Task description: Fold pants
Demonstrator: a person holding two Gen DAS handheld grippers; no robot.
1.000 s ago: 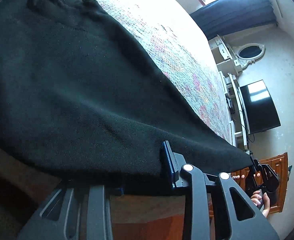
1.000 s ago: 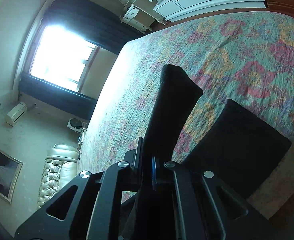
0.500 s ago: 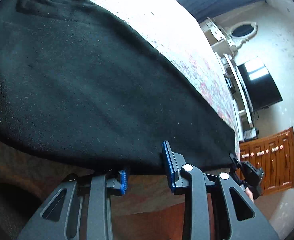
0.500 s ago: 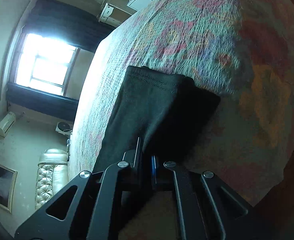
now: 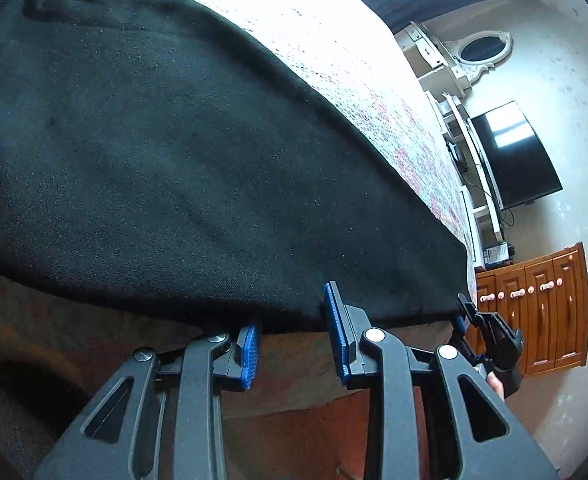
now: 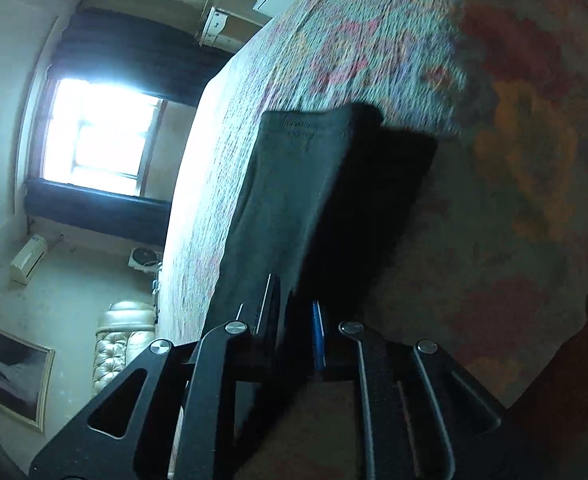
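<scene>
Black pants [image 5: 181, 152] lie spread flat on a floral bedspread [image 5: 374, 80], their near edge at the bed's edge. My left gripper [image 5: 294, 344] is open just off that near edge, its blue pads [image 5: 249, 350] holding nothing. My right gripper also shows at the far right of the left wrist view [image 5: 490, 336], at the pants' corner. In the right wrist view the right gripper [image 6: 294, 320] has its jaws slightly apart around the pants' edge [image 6: 294, 200]; whether it still grips the cloth is unclear. The hem end lies on the bedspread [image 6: 494, 80].
A TV [image 5: 514, 156], a white shelf unit [image 5: 434, 60] and a wooden dresser [image 5: 542, 308] stand beyond the bed. A window [image 6: 93, 132] with dark curtains and a padded headboard [image 6: 121, 340] are on the other side.
The left gripper opened and let go of the pants' edge, backing off slightly. The right gripper lowered its end of the pants onto the bed and its jaws parted a little.
</scene>
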